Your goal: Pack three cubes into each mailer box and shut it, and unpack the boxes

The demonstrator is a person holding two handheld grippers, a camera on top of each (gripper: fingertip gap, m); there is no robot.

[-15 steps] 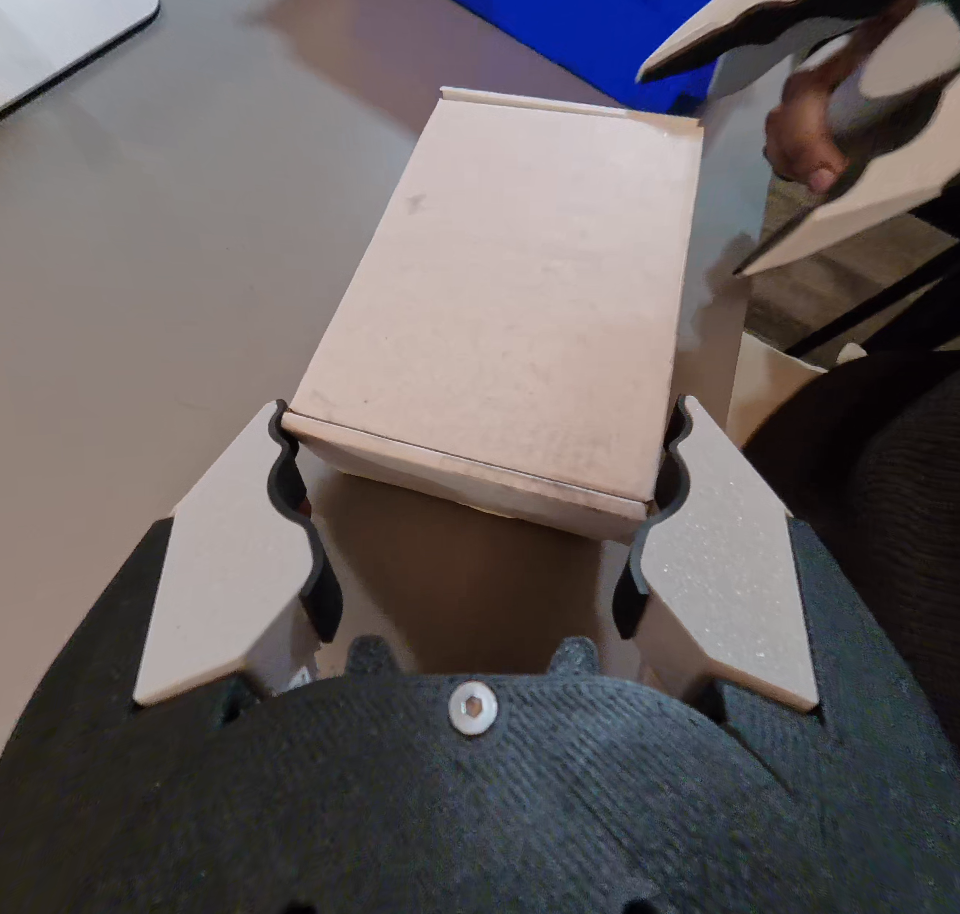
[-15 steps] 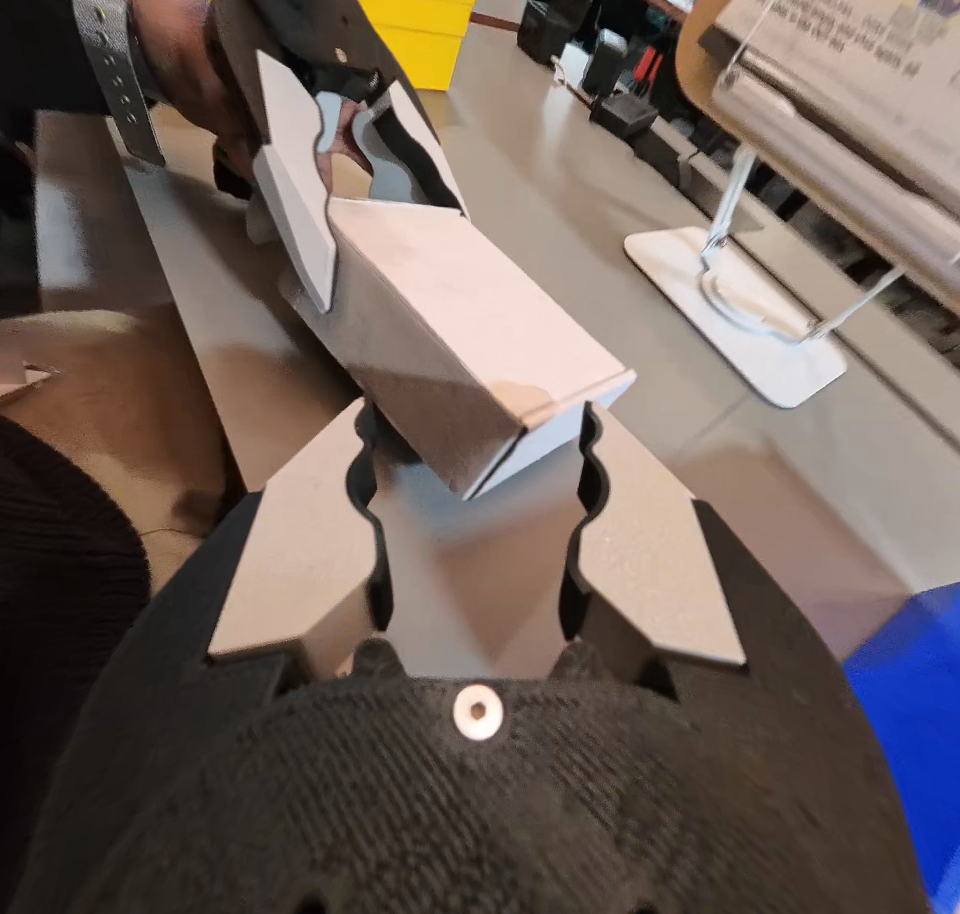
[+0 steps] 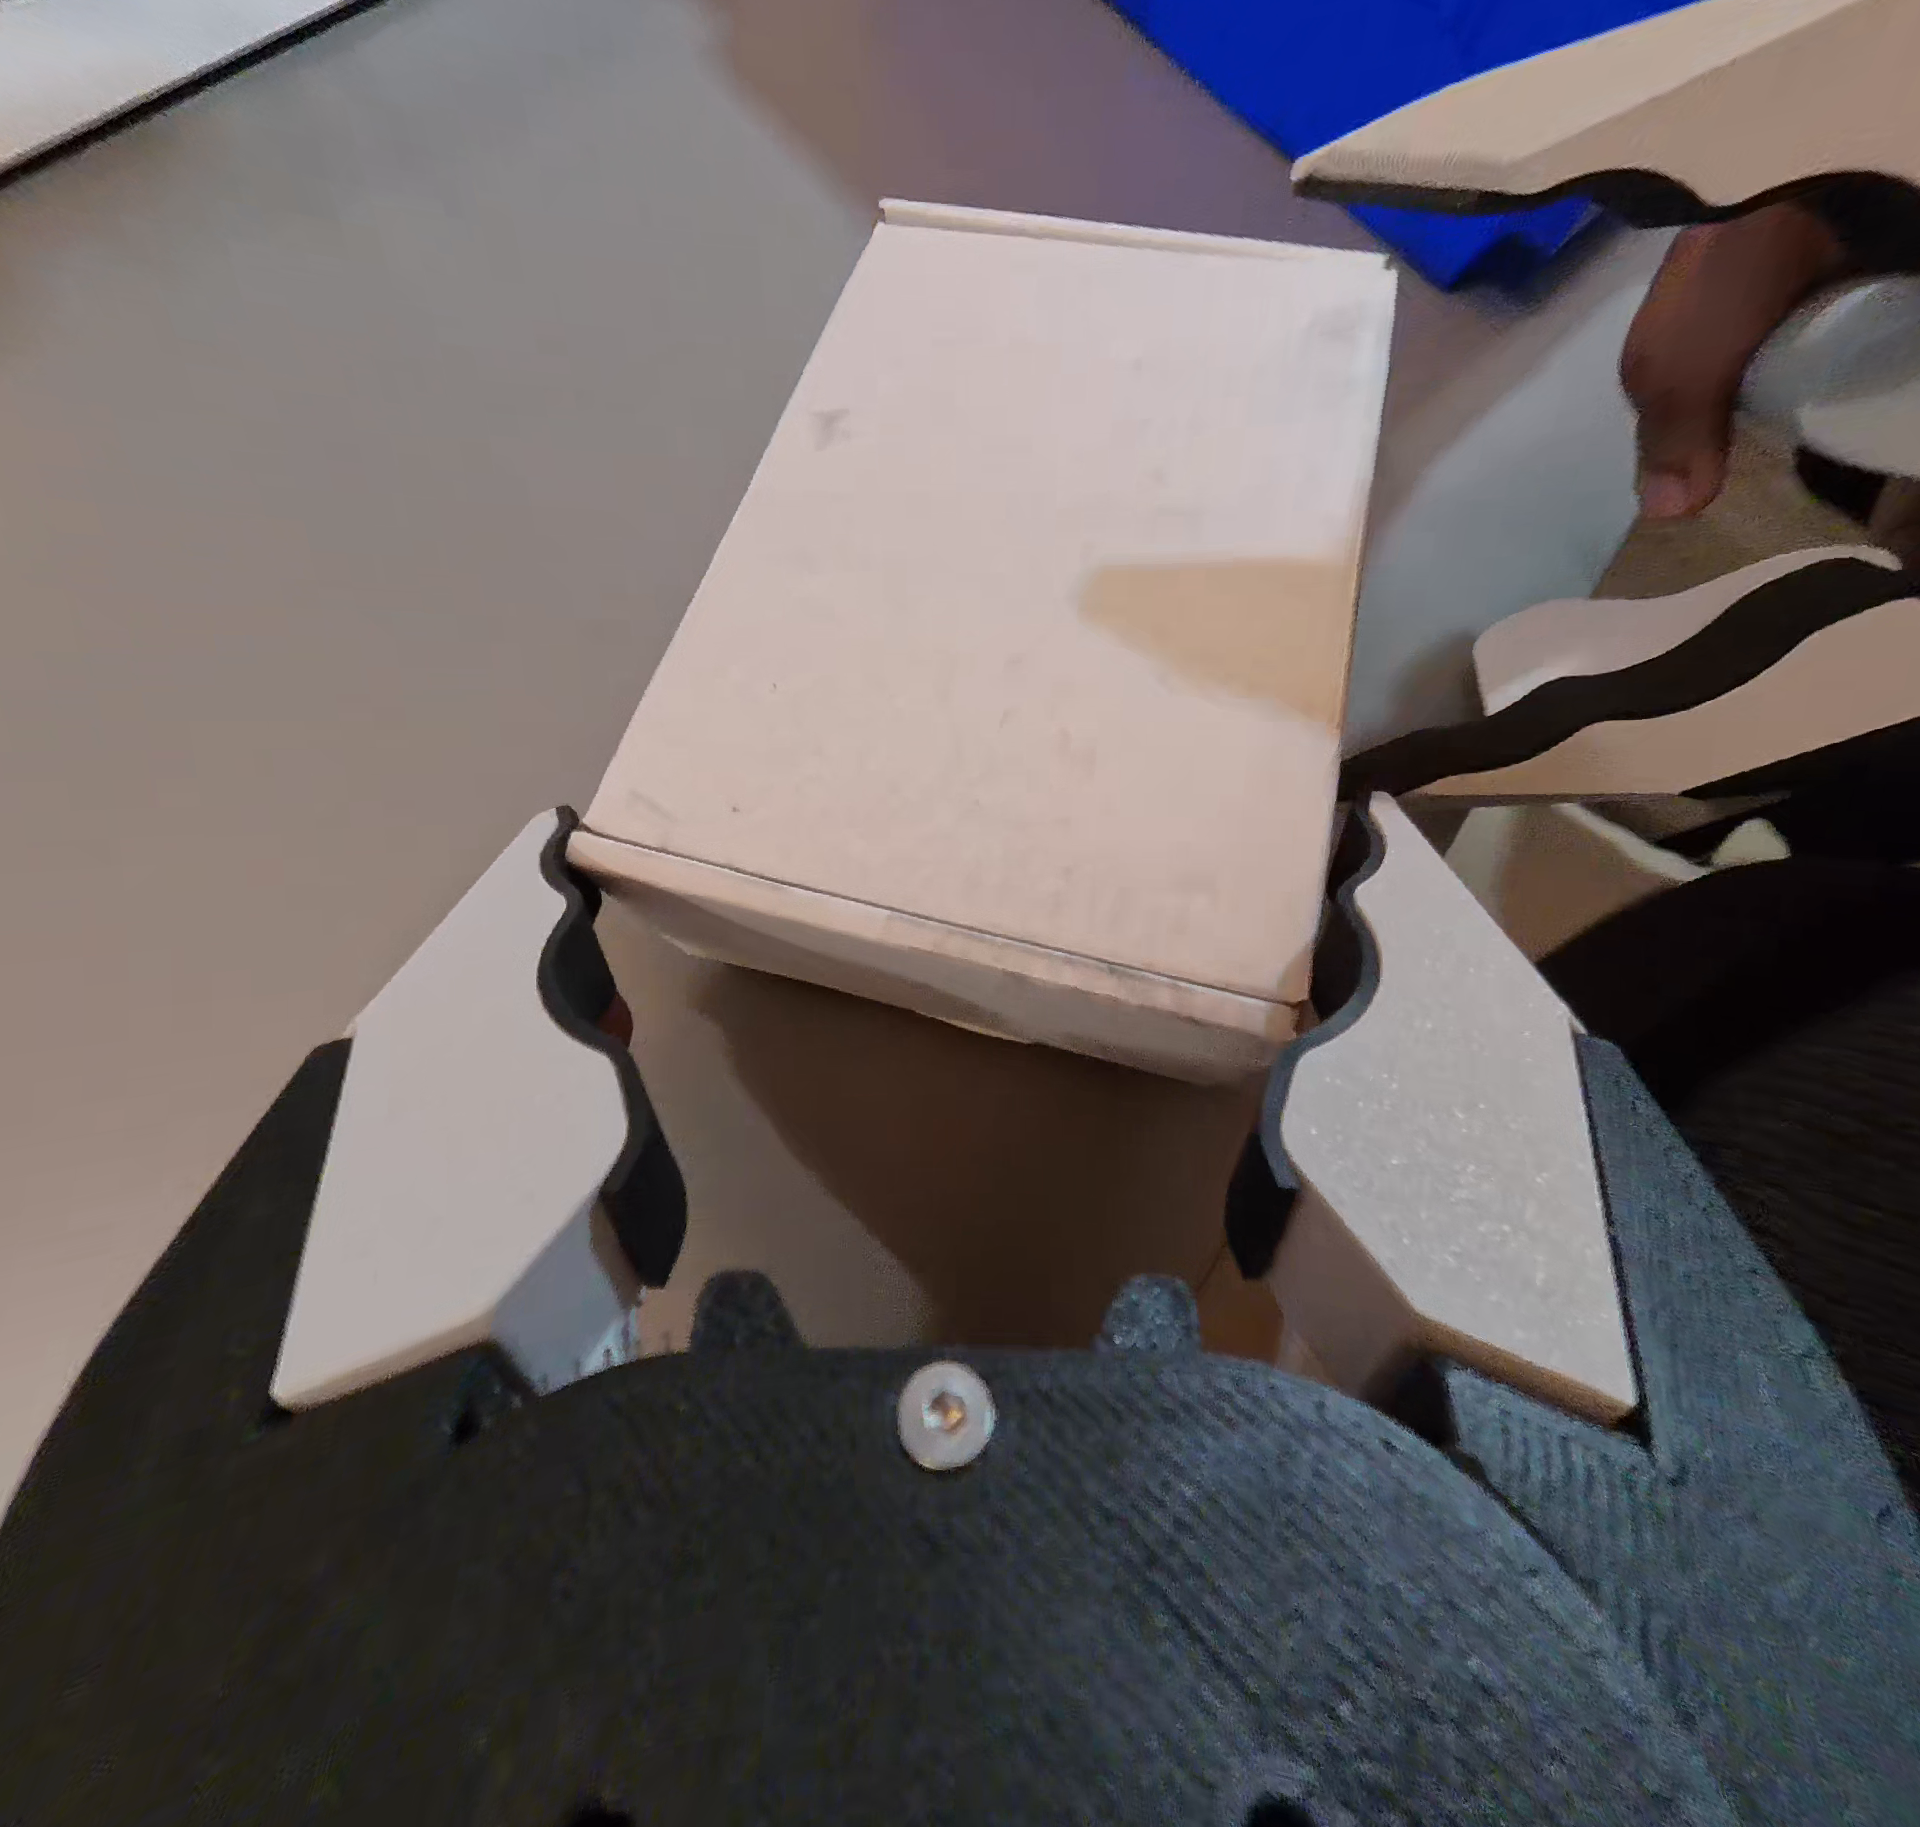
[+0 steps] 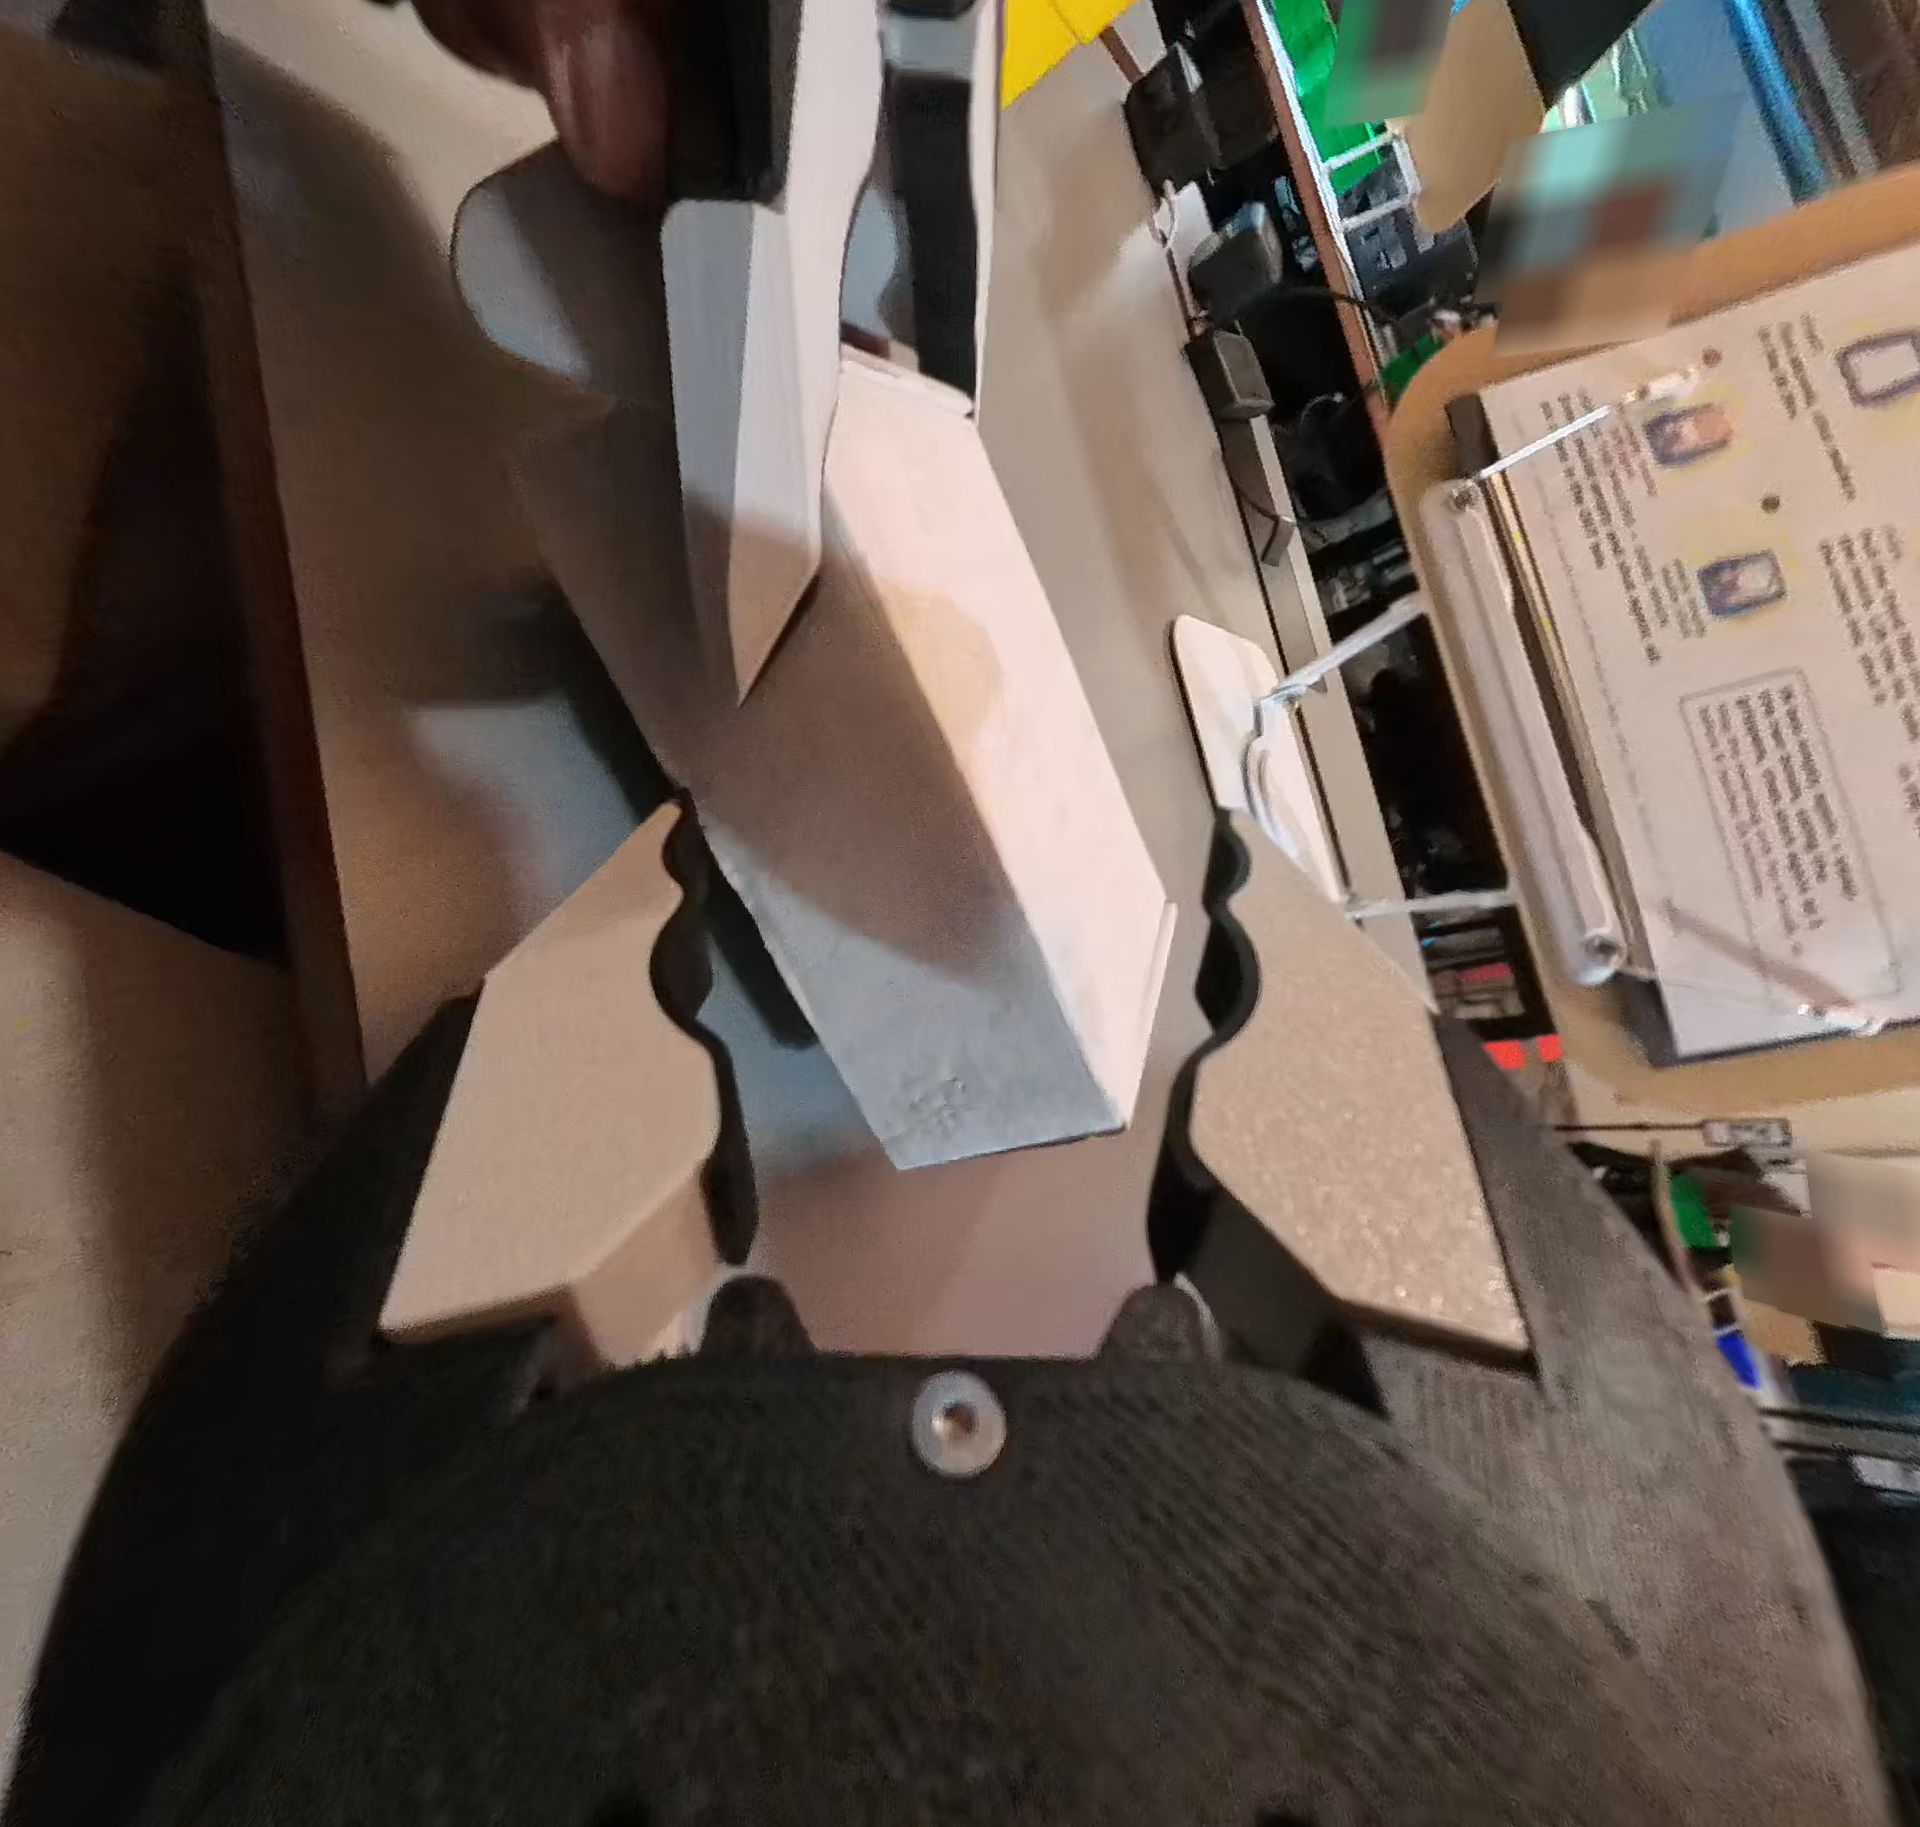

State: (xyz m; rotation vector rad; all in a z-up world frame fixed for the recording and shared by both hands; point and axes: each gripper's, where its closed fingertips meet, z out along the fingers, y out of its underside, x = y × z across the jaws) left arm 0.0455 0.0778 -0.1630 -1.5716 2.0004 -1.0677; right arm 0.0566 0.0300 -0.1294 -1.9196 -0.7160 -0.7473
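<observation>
Cardboard mailer box [image 3: 997, 572], closed with its lid flat, lies on the grey desk [image 3: 312, 489] near the desk's near edge, its long axis running straight away from the left gripper [image 3: 961, 946]. That gripper's 2 fingers sit against the 2 near corners of the box, clamping its short near end, which looks raised a little off the desk. The far end points toward a blue bin [image 3: 1351, 42], cut off by the top of the frame. In the right wrist view the box [image 4: 966, 769] runs lengthwise from the left gripper [image 4: 831, 489] down toward the right gripper [image 4: 951, 904], whose fingers stand wide, 1 on either side of the box's other short end; whether they touch it is hard to make out. The right gripper [image 3: 1621, 447] shows at the box's right long side in the left view, spread apart and blurred. Contents of the box are hidden. A white stand base [image 4: 1236, 728] rests farther along the desk.
</observation>
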